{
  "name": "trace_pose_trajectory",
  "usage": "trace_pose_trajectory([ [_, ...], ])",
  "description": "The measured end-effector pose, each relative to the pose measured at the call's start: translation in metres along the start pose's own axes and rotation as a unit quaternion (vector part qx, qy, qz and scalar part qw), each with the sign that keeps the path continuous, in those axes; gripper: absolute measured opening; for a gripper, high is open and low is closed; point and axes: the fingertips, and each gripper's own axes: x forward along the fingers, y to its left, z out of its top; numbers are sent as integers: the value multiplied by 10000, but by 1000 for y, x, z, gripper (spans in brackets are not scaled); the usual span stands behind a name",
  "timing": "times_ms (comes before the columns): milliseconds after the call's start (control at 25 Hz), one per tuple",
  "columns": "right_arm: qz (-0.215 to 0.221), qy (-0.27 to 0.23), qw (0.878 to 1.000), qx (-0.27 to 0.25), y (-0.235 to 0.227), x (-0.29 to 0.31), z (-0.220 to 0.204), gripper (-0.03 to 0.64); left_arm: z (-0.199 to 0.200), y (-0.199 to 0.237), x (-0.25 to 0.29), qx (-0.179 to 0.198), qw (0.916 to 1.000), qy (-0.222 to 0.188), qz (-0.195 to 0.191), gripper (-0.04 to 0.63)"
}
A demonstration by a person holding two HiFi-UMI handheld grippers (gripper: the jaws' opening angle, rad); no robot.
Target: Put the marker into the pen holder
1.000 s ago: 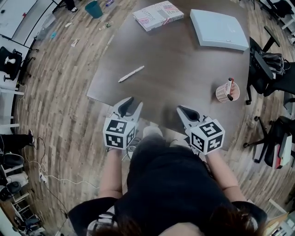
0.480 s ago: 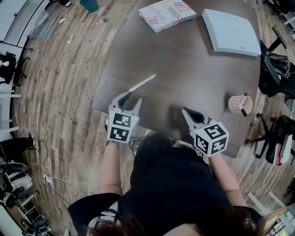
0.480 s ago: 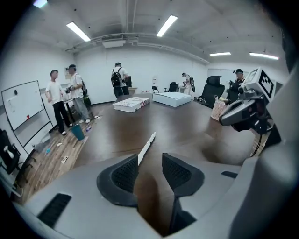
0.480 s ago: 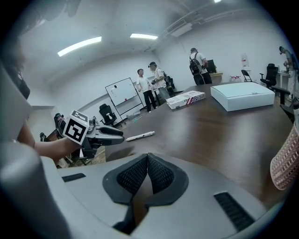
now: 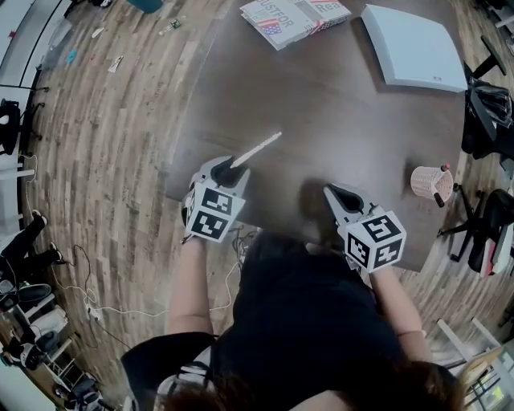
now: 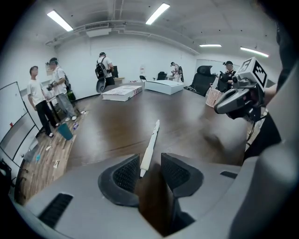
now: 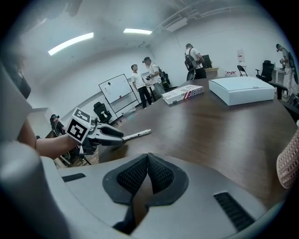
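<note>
A white marker (image 5: 257, 149) lies slantwise on the dark table (image 5: 337, 112), near its left front corner. My left gripper (image 5: 227, 167) is at the marker's near end. In the left gripper view that end of the marker (image 6: 150, 144) sits between the jaws, which are closing; it lies close to the left pad, with a gap on the right. My right gripper (image 5: 337, 193) hovers shut over the table's front edge, with nothing in it. The pink mesh pen holder (image 5: 430, 181) stands at the table's right edge, a dark pen inside it.
A printed box (image 5: 293, 14) and a flat white box (image 5: 414, 54) lie at the table's far side. Office chairs (image 5: 490, 112) crowd the right edge. Several people (image 6: 46, 93) stand beyond the table in the left gripper view.
My left gripper has moved forward over the table's edge until the marker's near end lies between its jaws. The right gripper has barely shifted.
</note>
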Motion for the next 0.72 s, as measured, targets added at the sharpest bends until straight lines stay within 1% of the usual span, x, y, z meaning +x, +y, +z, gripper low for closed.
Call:
trace_pose_trajectory([
  [80, -20, 13, 10000, 34, 1, 3, 0, 19, -3, 0, 2, 52, 9999, 31, -120, 150],
  [280, 7, 61, 10000, 49, 7, 11, -2, 18, -7, 5, 8, 87, 9997, 94, -203, 132],
  [400, 17, 70, 10000, 47, 8, 14, 1, 19, -9, 4, 9, 44, 9996, 76, -285, 113],
  [520, 20, 69, 10000, 49, 10, 16, 3, 19, -9, 3, 7, 100, 9995, 31, -301, 71],
  [720, 51, 93, 9999, 32, 15, 22, 6, 19, -9, 4, 4, 214, 9992, -4, -338, 69],
])
